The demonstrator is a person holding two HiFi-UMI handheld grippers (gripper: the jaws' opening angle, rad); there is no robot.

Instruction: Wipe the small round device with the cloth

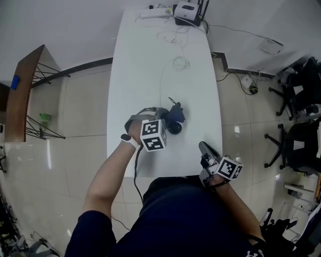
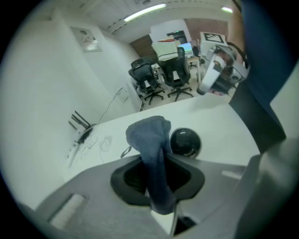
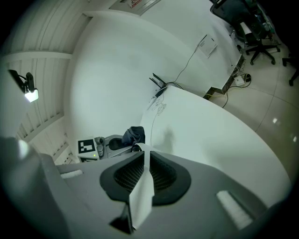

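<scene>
A person stands at the near end of a long, smooth white surface [image 1: 150,65], seen from above, with a hand-held gripper in each hand. The left hand-held gripper [image 1: 169,120] is clamped on a dark blue cloth [image 1: 176,112]. In the left gripper view the jaws press on the cloth from both sides. The soft, woven fabric runs lengthwise straight out between them, away from the camera, and ends in a rounded, bunched fold past the tips.

The small round device [image 2: 185,142] is a glossy black dome. It sits on the surface just beside that fold, near the jaw tips, about midway across the surface's width. Whether cloth and device touch cannot be made out.

The right hand-held gripper [image 1: 202,146] is at the surface's near right edge, well apart from the device. Its ribbed dark jaws are drawn together with nothing between them. Each hand-held gripper carries a cube printed with black-and-white square markers [image 1: 153,135].

At the far end sit a white router [image 1: 187,11] with black antennas and loose thin white cables [image 1: 179,62].
</scene>
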